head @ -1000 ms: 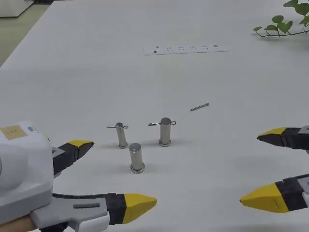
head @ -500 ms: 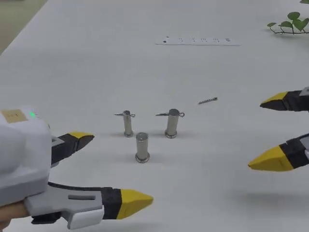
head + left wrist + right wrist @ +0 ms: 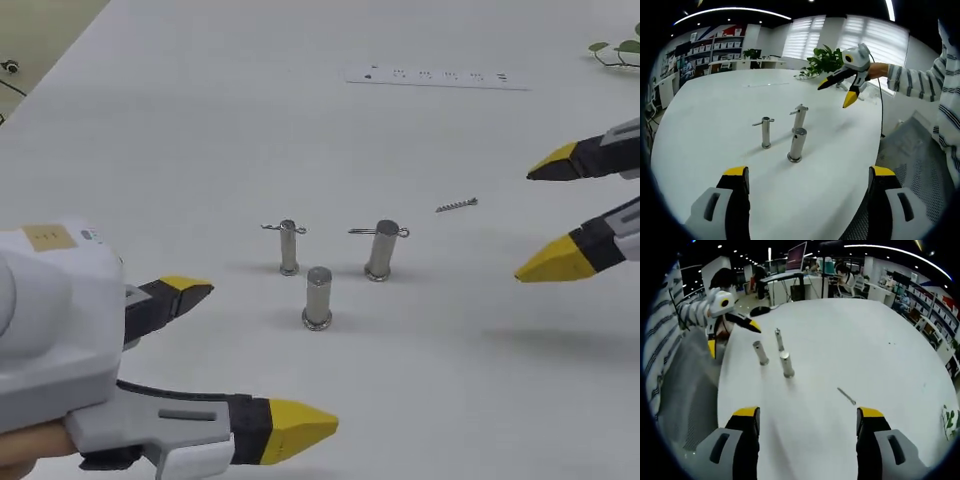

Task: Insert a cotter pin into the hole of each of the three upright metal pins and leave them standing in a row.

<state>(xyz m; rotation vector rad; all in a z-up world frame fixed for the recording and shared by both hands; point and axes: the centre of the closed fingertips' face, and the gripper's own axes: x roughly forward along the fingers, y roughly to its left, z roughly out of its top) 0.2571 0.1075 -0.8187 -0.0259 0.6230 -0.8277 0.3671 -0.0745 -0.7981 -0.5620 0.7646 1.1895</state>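
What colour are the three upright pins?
Silver, shiny bare metal. The pins show best in the head view.

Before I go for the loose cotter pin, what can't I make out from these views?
- Front pin: cross hole too small to see, head and left gripper views.
- Loose cotter pin: too small in head and right gripper views to tell its loop end.
- Thinner rear pin and thicker rear pin: how far their cotter pins pass through, too small.
- Right gripper: body cut off by the head view's right edge.
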